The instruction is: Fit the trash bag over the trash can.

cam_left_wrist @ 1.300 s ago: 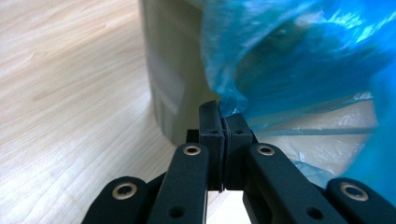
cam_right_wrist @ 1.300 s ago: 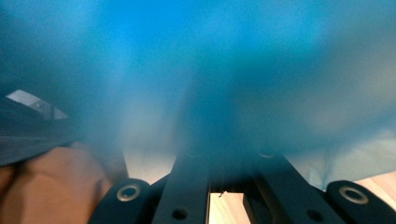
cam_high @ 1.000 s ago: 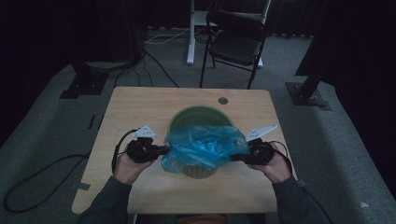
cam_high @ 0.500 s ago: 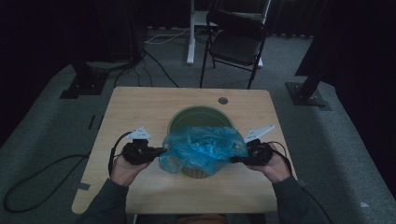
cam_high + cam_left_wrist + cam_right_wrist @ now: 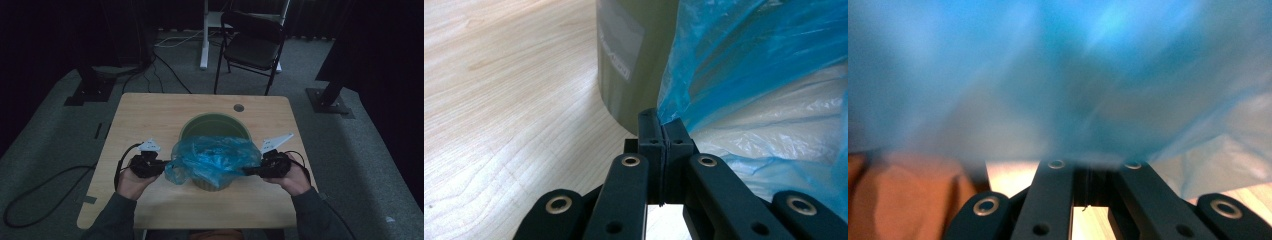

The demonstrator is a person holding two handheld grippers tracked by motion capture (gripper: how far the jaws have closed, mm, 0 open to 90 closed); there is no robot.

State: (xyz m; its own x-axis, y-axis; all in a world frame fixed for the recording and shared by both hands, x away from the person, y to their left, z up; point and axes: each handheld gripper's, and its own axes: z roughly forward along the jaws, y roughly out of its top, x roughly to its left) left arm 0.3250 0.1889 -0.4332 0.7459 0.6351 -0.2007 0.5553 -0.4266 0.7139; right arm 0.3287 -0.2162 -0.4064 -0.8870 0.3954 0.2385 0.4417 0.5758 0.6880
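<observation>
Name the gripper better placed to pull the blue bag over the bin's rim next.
Probably the left gripper: it visibly pinches the blue bag beside the bin wall. The right gripper also holds it, but its view is blurred.

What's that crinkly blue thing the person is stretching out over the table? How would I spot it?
Look at the wooden table, then the round green bin standing on it. Draped over the bin's near rim is a thin, see-through blue plastic bag, pinched at either end by the left gripper and right gripper; nothing else there is blue.
</observation>
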